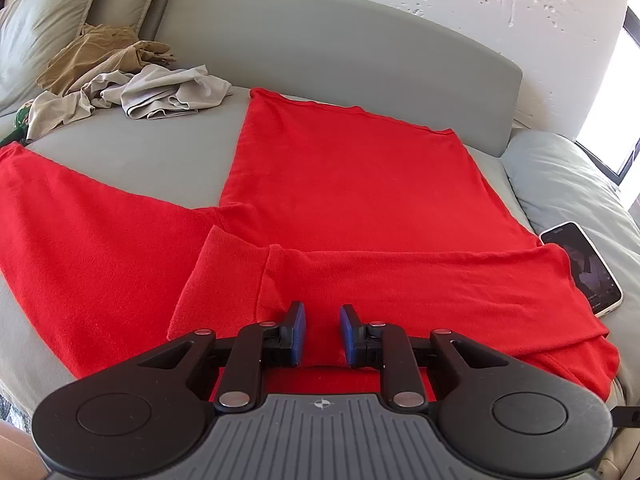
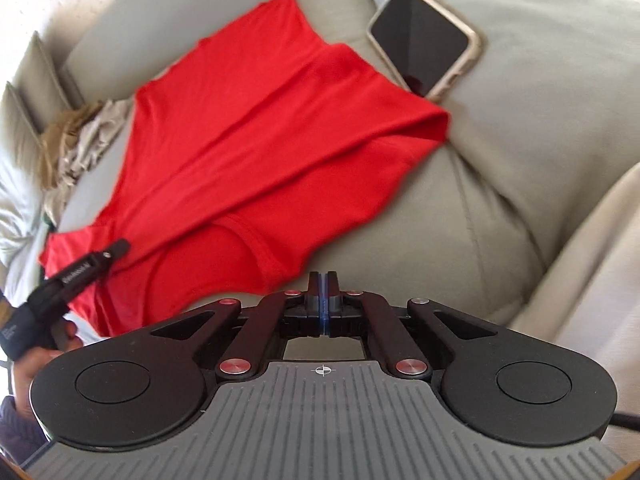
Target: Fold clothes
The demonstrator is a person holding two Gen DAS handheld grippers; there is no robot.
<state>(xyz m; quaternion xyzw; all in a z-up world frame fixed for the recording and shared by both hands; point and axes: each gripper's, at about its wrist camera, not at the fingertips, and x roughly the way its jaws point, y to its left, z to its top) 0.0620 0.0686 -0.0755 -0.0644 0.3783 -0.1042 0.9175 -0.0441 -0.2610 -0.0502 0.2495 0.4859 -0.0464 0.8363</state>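
A red long-sleeved top lies spread flat on a grey sofa seat. One sleeve is folded across its near part; the other stretches out to the left. My left gripper is open, low over the near edge of the top by the folded sleeve's cuff, holding nothing. In the right wrist view the top lies ahead and to the left. My right gripper is shut and empty, just off the top's near edge, over bare cushion. The left gripper's finger shows at the left over the top.
A smartphone lies on the cushion at the top's right edge; it also shows in the right wrist view. A heap of beige and grey clothes sits at the back left by pillows. The sofa back runs behind.
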